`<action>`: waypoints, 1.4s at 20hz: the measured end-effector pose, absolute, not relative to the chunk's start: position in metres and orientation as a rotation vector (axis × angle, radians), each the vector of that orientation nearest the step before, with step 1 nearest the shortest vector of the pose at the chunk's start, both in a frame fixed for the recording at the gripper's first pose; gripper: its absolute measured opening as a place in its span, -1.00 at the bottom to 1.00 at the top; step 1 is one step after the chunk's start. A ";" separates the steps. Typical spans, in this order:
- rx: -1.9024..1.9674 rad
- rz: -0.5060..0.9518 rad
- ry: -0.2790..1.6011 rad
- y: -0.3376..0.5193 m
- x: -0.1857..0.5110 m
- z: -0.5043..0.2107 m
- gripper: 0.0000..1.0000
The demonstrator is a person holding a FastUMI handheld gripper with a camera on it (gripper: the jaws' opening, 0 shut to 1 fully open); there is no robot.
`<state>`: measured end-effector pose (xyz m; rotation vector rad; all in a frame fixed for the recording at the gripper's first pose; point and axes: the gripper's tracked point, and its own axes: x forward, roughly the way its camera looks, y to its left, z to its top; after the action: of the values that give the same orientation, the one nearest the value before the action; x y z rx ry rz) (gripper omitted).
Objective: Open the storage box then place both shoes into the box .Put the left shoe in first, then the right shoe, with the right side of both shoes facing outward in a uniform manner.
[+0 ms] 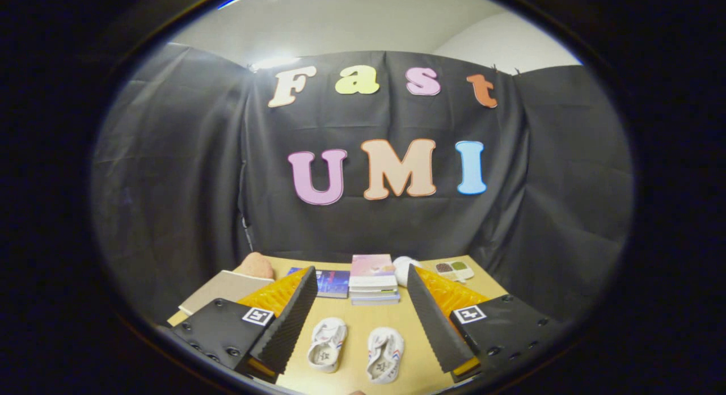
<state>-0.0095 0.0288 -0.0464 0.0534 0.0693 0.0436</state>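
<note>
The gripper point(356, 318) hangs above the counter point(417, 378) with its jaws spread wide and holding nothing. Two small white shoes point(355, 349) lie side by side on the wood below, in the gap between the jaws: one shoe point(327, 344) towards 7 o'clock, the other shoe point(385, 354) towards 5 o'clock, toes pointing towards the camera as far as I can tell. That pairing leaves each free to be lifted alone. Beyond the shoes, at 12 o'clock, stands a stack of books point(372, 280), with a blue book point(332, 282) just to its 9 o'clock and a white rounded object point(404, 268) at its 2 o'clock. No storage box can be made out with confidence; a flat grey board point(224, 290) at 10 o'clock may belong to it. Judging by this, opening has not begun.
</note>
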 end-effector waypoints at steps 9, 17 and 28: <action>0.407 0.190 0.081 0.095 -0.031 -0.114 0.91; 1.007 0.197 0.105 0.161 -0.019 -0.203 0.96; 1.570 0.025 0.104 0.223 0.033 -0.296 0.94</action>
<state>0.0334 0.2229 -0.2964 1.5697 0.1044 0.0247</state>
